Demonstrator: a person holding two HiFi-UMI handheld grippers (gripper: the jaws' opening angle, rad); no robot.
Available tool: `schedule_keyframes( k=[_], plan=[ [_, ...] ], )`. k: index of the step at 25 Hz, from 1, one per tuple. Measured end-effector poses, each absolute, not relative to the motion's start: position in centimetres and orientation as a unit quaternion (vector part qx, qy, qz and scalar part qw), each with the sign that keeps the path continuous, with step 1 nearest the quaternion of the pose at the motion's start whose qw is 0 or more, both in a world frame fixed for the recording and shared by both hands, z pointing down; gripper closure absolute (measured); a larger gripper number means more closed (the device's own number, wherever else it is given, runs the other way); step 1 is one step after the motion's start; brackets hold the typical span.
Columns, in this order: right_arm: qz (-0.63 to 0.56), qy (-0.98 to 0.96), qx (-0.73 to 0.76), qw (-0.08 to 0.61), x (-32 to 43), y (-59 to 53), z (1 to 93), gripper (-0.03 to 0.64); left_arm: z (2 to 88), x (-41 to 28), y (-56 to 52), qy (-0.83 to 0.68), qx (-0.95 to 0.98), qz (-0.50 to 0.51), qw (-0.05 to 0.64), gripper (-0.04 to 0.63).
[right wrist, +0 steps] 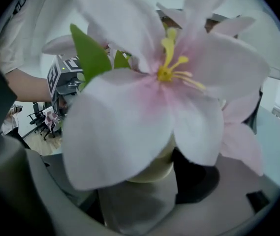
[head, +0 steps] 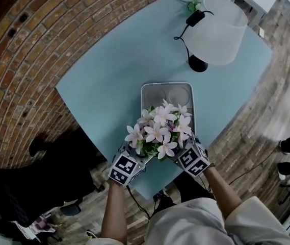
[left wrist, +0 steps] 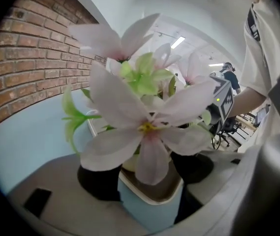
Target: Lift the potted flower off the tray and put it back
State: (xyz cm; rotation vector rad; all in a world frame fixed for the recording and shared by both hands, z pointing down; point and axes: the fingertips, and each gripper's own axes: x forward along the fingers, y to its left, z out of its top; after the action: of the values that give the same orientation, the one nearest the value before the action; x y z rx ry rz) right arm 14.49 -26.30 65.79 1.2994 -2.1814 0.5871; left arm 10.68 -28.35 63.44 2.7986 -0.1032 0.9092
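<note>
Jaws of left gripper (head: 133,157), right gripper (head: 184,151) clamp potted flower (head: 160,131), both down-tilted.

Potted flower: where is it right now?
Head view: the potted flower is low at centre, over the near end of the grey tray, its pot between the left tongs and the right tongs.

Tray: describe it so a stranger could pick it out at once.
On the pale blue table, between the white lamp and the near edge, lies the tray. It is the only grey, round-cornered rectangle there, with round dents in its floor and the potted flower over its near end.
</note>
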Motion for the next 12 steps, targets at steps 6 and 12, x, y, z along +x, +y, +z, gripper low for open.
schedule_keyframes(
  k=[6, 12],
  plan=[
    [0.226, -0.799, 0.491, 0.265, 14.5, -26.0, 64.9, 0.192, 62.5, 10.7, -28.0, -0.034, 0.947, 0.308, 0.089, 0.241],
    [0.241, -0.787, 0.51, 0.248, 14.4, -24.6, 61.9, 0.189, 59.7, 10.7, -26.6, -0.029, 0.956, 0.276, 0.096, 0.242]
  ],
)
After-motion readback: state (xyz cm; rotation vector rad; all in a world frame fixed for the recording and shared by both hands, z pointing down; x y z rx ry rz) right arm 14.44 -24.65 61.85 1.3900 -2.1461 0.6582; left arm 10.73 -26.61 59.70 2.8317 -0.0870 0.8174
